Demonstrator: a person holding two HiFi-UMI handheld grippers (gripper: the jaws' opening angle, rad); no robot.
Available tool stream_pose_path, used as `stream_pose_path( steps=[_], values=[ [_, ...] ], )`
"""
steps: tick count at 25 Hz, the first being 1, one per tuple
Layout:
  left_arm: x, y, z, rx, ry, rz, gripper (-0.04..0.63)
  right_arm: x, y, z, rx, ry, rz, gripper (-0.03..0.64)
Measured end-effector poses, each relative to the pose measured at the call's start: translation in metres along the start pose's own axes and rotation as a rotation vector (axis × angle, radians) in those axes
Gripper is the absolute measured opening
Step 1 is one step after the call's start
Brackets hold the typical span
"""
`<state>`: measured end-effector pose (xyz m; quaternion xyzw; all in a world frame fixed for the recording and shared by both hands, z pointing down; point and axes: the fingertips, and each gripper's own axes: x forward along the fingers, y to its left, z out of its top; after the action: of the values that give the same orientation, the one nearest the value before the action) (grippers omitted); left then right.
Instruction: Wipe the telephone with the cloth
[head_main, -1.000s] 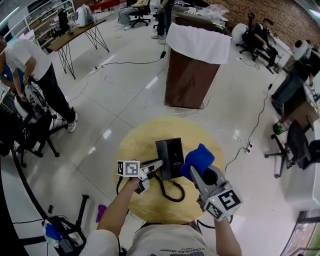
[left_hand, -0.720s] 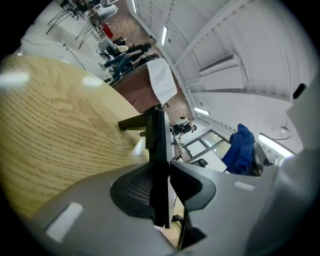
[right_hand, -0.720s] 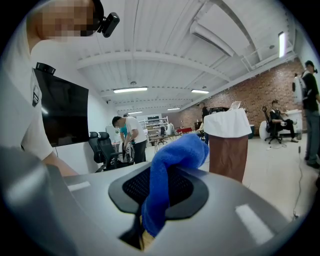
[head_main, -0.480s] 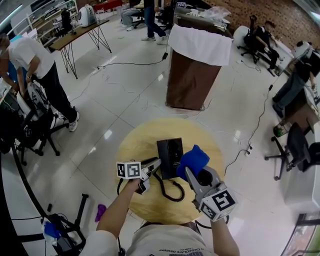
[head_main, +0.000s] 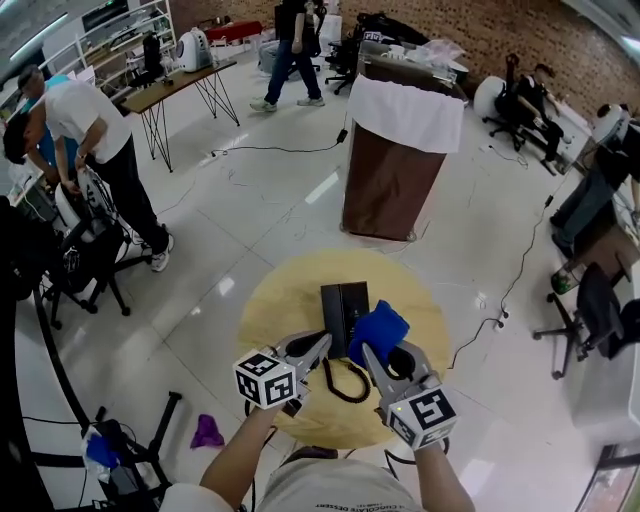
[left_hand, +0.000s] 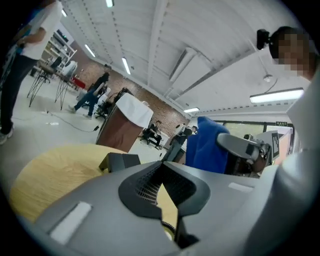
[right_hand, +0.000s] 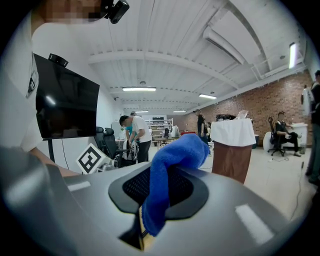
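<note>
A black telephone (head_main: 342, 310) lies on the round wooden table (head_main: 280, 300), its coiled cord (head_main: 345, 385) looping toward me. My right gripper (head_main: 372, 352) is shut on a blue cloth (head_main: 376, 330) that hangs by the telephone's near right corner. In the right gripper view the cloth (right_hand: 172, 170) is pinched between the jaws of the right gripper (right_hand: 150, 200) and folds over them. My left gripper (head_main: 322, 343) is held just left of the cloth, jaws shut and empty. In the left gripper view the left gripper (left_hand: 161, 167) points past the telephone (left_hand: 120, 161), with the cloth (left_hand: 207, 147) to the right.
Beyond the table stands a brown lectern (head_main: 395, 165) under a white cover. A person (head_main: 95, 140) bends over equipment at the left. A purple rag (head_main: 207, 432) lies on the floor near left, cables run across the floor, and an office chair (head_main: 590, 300) stands at the right.
Both grippers have risen and drawn toward me. The cloth has moved left to the telephone's near right corner. The left gripper has come off the telephone's left side.
</note>
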<state>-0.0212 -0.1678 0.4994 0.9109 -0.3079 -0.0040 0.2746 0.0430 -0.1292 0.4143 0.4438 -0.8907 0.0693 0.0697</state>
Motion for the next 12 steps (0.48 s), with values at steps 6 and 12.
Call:
stream_pose_path(
  steps=[6,12],
  values=[
    [-0.029,-0.062,0.029,0.159,-0.105,0.052,0.002,-0.026,0.023,0.009,-0.041,-0.001,0.01,0.063],
    [-0.055,-0.108,0.036,0.271,-0.143,0.124,0.002,-0.05,0.042,0.015,-0.074,-0.036,0.028,0.061]
  ],
)
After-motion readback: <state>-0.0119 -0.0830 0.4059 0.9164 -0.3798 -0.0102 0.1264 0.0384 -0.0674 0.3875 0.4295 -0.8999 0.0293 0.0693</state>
